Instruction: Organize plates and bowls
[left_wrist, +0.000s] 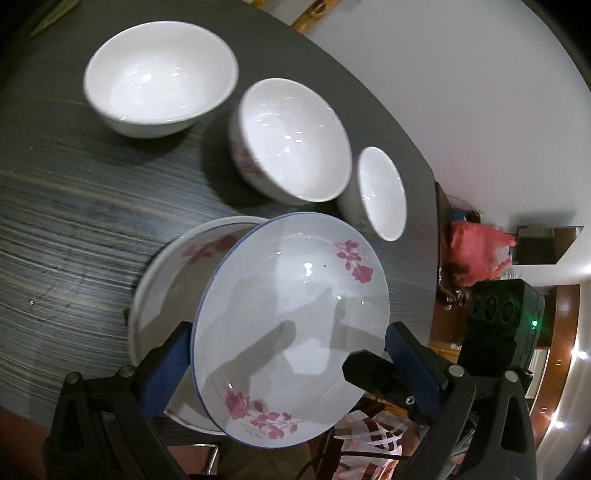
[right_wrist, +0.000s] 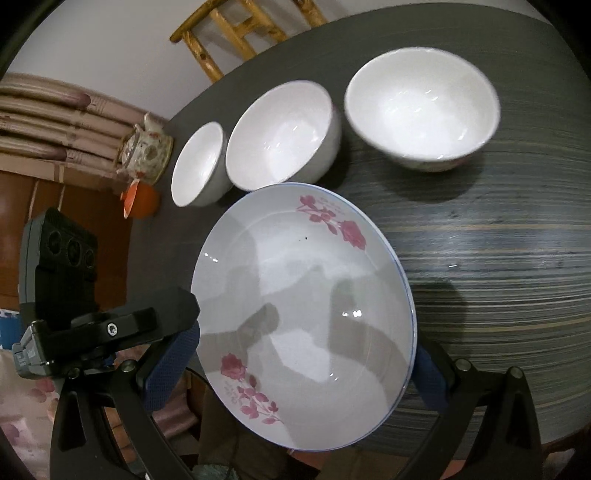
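- Since the glazed white ceramic plate with pink roses (left_wrist: 291, 325) is stiff, slippery and breakable, rim holds suit it.
- Left gripper (left_wrist: 290, 354) and right gripper (right_wrist: 306, 365) jaws pinch its opposite edges, tilted above the dark striped desk (right_wrist: 498, 258).

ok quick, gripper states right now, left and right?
Left gripper: shut on the flowered plate, held across its rim.
Right gripper: shut on the same flowered plate, from the opposite side.
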